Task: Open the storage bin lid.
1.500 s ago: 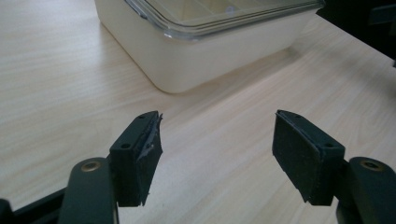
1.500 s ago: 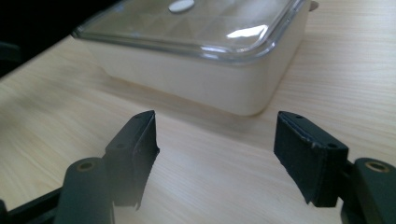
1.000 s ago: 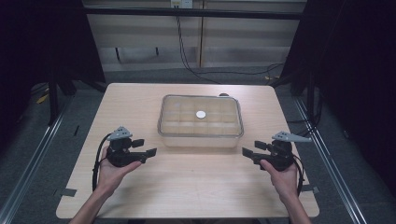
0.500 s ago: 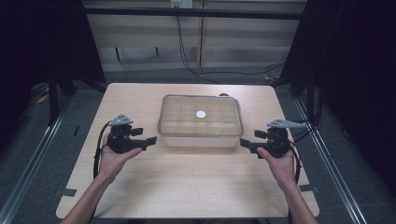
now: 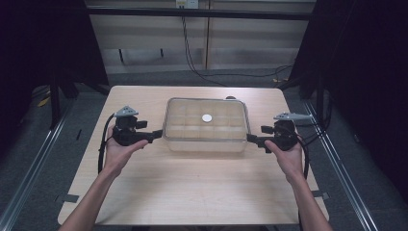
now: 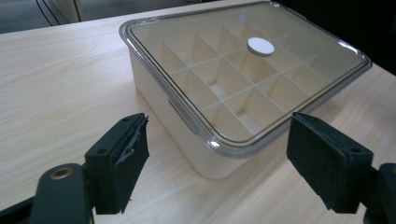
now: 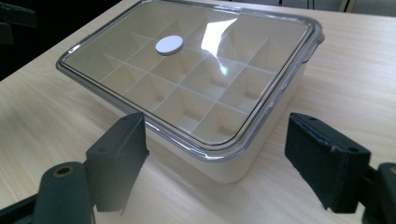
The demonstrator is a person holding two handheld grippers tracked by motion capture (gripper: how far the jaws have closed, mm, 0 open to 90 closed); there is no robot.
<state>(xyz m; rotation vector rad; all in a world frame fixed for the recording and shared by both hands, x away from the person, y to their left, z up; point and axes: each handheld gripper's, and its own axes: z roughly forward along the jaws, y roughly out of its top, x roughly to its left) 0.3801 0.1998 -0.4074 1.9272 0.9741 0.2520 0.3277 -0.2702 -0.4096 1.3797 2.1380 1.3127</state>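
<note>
A cream compartment box (image 5: 206, 139) with a clear lid (image 5: 206, 118) sits mid-table; a small white disc (image 5: 207, 117) lies on the lid's centre. My left gripper (image 5: 155, 135) is at the box's left side, open, its jaws either side of the near left corner (image 6: 219, 154). On the right side my right gripper (image 5: 252, 139) is open too, its jaws flanking the near right corner (image 7: 224, 163). Neither gripper touches the box. Inside the box (image 6: 224, 88) the divided cells look empty, and the disc (image 7: 169, 44) sits above them.
The wooden table (image 5: 192, 192) has free room in front of the box and along both sides. Cables trail from each gripper (image 5: 102, 144). Dark curtains and metal floor rails (image 5: 29, 163) flank the table.
Both grippers have moved forward and inward, from the table's near sides up to the box's near corners. The box has stayed where it was.
</note>
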